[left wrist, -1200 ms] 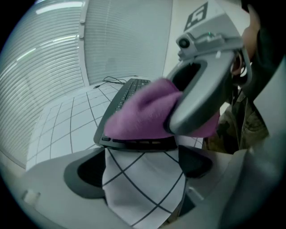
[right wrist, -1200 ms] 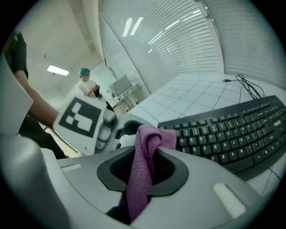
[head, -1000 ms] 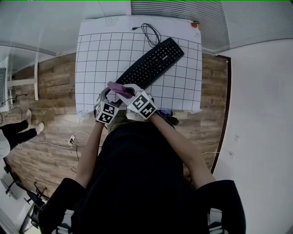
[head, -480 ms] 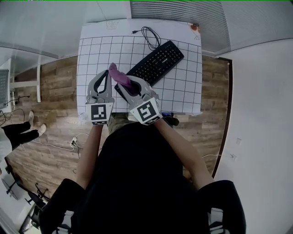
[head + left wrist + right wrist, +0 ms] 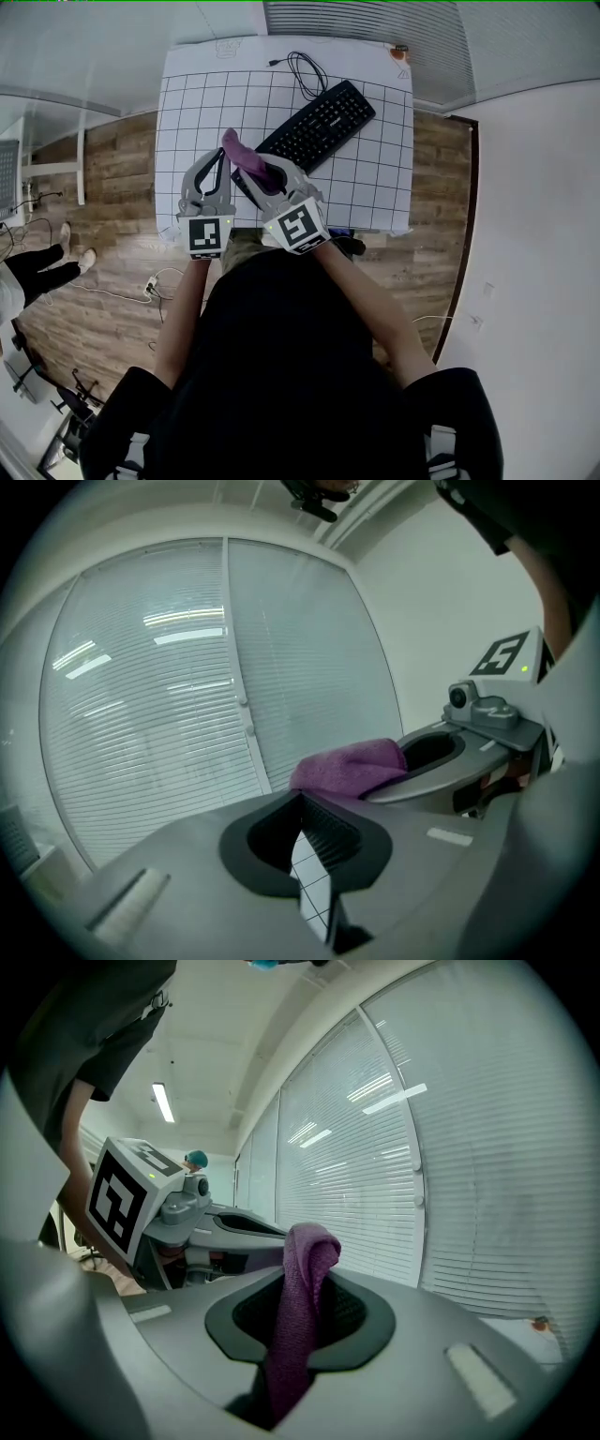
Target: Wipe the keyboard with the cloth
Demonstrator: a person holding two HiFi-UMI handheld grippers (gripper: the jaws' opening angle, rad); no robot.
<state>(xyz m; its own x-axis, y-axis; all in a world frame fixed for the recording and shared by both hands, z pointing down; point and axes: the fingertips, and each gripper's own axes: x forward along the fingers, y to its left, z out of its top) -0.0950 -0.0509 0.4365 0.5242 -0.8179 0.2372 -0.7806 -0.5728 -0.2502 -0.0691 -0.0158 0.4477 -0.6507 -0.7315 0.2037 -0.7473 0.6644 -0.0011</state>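
**Cloth is held up, keyboard not yet wiped**

The right claw (image 5: 302, 1321) is closed on the purple cloth (image 5: 240, 148). The cloth stands out from the tips of the claw, raised by the near end of the keyboard (image 5: 314, 127) and not touching it. I judge that this pinch leaves a free fold ready for wiping. The left claw (image 5: 302, 822), further from the keyboard than the cloth, is closed and empty, so it stays out of the way. The keyboard lies diagonally on the gridded surface (image 5: 206, 112).
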